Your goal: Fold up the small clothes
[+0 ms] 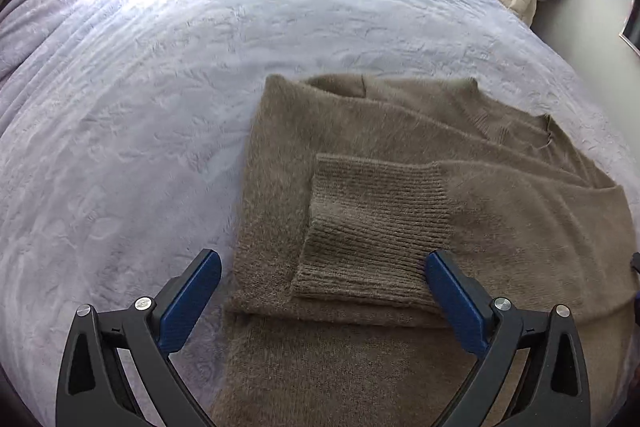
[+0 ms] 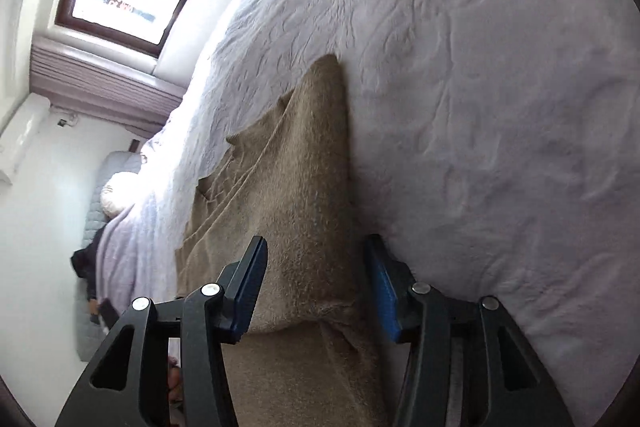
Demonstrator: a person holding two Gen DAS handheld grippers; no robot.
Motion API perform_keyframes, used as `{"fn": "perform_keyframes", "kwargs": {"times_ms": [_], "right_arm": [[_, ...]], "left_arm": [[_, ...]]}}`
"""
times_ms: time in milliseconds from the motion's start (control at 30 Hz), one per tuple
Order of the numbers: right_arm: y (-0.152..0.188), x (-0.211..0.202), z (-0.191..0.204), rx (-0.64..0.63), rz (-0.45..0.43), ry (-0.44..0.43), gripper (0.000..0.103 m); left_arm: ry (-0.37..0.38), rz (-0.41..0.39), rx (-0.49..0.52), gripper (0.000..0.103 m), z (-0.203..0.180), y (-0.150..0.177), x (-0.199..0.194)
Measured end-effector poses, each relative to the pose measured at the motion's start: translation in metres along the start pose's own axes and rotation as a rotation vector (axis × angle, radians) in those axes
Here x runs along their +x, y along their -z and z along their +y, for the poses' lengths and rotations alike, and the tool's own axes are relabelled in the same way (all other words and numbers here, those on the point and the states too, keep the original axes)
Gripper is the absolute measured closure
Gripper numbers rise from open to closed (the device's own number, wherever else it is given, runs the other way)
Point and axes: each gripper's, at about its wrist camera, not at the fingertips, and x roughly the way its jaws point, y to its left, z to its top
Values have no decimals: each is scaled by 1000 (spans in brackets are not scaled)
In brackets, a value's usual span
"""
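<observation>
1. Lying right of centre in the left view, the sweater (image 1: pixel 360 155) rests on the bed (image 1: pixel 140 87), sleeves folded in, cuff (image 1: pixel 372 227) on top.
2. Left gripper (image 1: pixel 323 277) is released, straddling the cuff.
3. Right gripper (image 2: pixel 316 285) is spread around a sweater edge, not clamped.
4. Probably mid-fold; next, both must pinch the near edge and carry it upward.

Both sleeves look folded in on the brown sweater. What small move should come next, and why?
Probably close the open left gripper on the hem edge of the fuzzy brown knit sweater. The ribbed cuff already lies across the body, and the open right gripper straddles the opposite edge, ready for the lengthwise fold.
</observation>
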Motion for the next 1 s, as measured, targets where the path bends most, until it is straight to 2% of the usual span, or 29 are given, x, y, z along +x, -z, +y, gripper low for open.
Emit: {"fn": "perform_keyframes", "kwargs": {"times_ms": [33, 67, 167, 267, 333, 400, 533, 633, 667, 733, 833, 867, 933, 967, 1000], "right_arm": [[-1, 0, 2, -9, -3, 17, 86], [-1, -2, 6, -20, -15, 13, 92], [-7, -18, 18, -121, -76, 72, 94], [-12, -10, -3, -94, -50, 145, 94], [-7, -11, -16, -60, -62, 100, 95], [-1, -17, -17, -55, -85, 85, 95], [11, -33, -5, -106, -98, 86, 92], [22, -46, 5, -140, -128, 47, 89], [26, -48, 10, -144, -132, 27, 89], [33, -51, 19, -157, -132, -4, 89], [41, -45, 40, -228, -93, -41, 89], [43, -38, 44, -248, -74, -23, 89], [44, -24, 42, -258, -42, 61, 82], [44, -16, 36, -240, -19, 104, 81], [46, -11, 26, -201, 0, 102, 81]], "left_arm": [[1, -2, -4, 1, 0, 0, -1], [-1, -5, -2, 1, 0, 0, -3], [-27, -20, 41, 1, -4, 3, -4], [-37, -22, 52, 0, -7, 5, 1], [-23, -12, 35, 0, -2, 5, 0], [14, -6, 21, 0, 7, 3, -10], [182, -19, 36, 1, 22, -9, -29], [262, 35, 62, 1, 21, -18, -23], [261, 43, 61, 3, 19, -20, -20], [235, 68, 62, 28, 15, -20, -11], [168, 83, 68, 29, 11, -14, -5], [147, 69, 75, 29, 9, -11, -6], [85, 49, 98, 26, 5, -5, -11], [52, 38, 111, 23, 3, -2, -16], [21, 23, 123, 19, 1, 1, -22]]}}
